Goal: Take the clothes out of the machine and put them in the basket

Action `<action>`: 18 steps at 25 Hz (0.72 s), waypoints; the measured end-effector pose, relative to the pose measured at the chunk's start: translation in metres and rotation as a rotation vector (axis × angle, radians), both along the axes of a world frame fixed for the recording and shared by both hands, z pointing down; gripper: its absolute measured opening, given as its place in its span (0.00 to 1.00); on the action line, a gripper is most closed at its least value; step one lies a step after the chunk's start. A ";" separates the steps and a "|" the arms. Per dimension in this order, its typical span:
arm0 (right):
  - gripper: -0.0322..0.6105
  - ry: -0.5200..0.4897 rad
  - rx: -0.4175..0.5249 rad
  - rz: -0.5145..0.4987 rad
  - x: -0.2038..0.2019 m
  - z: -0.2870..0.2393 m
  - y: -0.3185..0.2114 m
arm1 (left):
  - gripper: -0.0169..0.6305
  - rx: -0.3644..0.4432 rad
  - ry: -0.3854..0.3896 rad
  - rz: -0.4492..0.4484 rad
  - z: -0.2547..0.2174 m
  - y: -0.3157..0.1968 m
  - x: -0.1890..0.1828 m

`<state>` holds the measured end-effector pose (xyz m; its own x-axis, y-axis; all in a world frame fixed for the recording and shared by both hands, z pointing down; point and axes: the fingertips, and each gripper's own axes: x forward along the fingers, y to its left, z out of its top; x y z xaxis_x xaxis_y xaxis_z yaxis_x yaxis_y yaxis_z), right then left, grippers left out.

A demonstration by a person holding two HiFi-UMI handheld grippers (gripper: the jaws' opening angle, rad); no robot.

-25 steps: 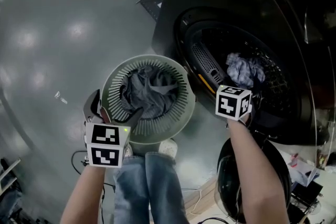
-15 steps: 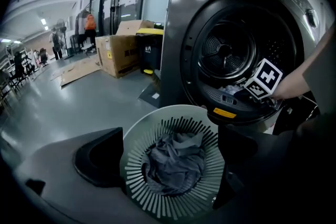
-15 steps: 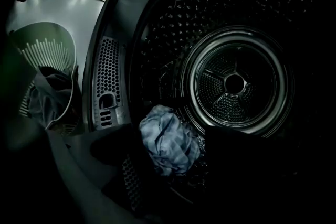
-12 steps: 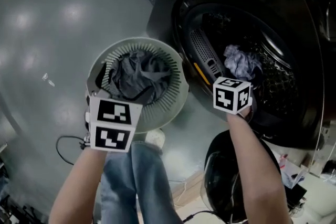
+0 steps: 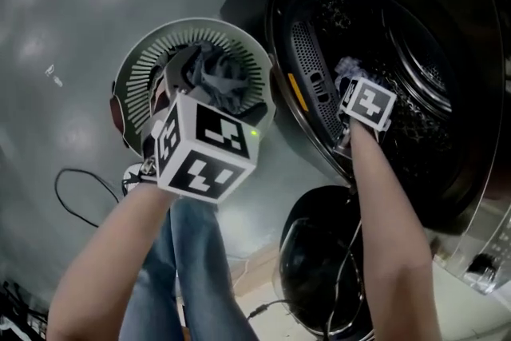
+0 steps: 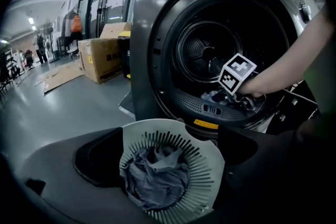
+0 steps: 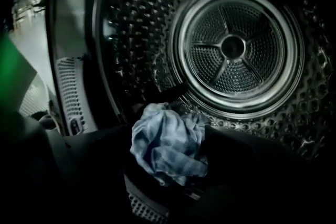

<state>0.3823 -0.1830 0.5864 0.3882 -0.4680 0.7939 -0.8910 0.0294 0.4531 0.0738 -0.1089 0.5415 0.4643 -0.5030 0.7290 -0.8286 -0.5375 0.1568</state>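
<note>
Grey floor (image 5: 64,52): basket (image 5: 239,40) holds one garment (image 5: 215,80); blue cloth (image 7: 157,149) lies in drum (image 7: 231,50) between spread right tongs (image 7: 167,134); left tongs (image 6: 170,155) spread, empty.

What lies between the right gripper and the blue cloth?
Nothing. The right gripper view shows the blue cloth between the right gripper's open jaws.
</note>
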 end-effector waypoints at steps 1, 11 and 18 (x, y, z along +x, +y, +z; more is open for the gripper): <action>0.71 -0.009 -0.005 0.024 0.003 0.003 -0.001 | 0.90 0.000 0.006 0.004 0.000 -0.001 0.003; 0.58 -0.079 -0.253 0.234 0.039 0.049 0.034 | 0.90 -0.020 0.013 -0.006 0.011 -0.007 0.006; 0.16 0.122 -0.214 0.008 0.037 0.026 0.048 | 0.90 -0.026 0.016 -0.031 0.008 -0.003 -0.006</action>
<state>0.4197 -0.1349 0.6125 0.4901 -0.2909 0.8217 -0.8307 0.1295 0.5414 0.0675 -0.1119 0.5491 0.4604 -0.4987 0.7344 -0.8422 -0.5069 0.1838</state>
